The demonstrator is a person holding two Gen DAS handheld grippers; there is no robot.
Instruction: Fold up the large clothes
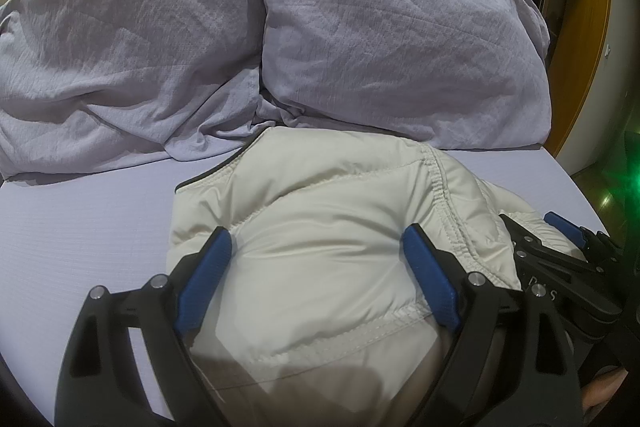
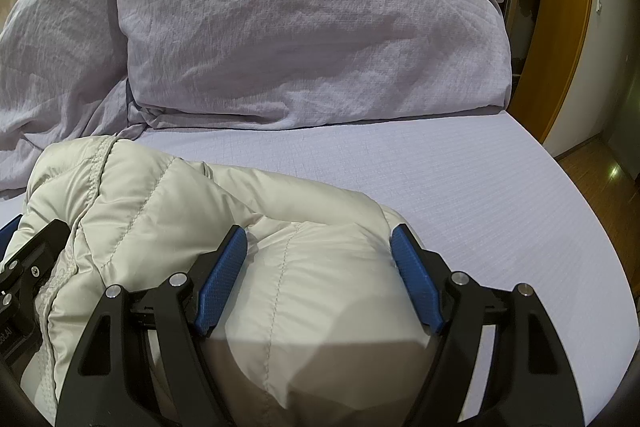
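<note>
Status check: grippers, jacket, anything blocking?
Left gripper open, straddling the cream puffer jacket. Right gripper open, jacket bulging between its fingers. Jacket bunched on bed sheet. Pillows behind, not blocking.

A cream padded jacket (image 1: pixel 328 227) is seen bunched on the lilac bed (image 1: pixel 80 227). The left tool (image 1: pixel 316 251) is spread wide, its blue pads pressed on the jacket. The right tool (image 1: pixel 560 251) is seen just beside it. Two lilac pillows (image 1: pixel 400 27) are propped behind.
</note>
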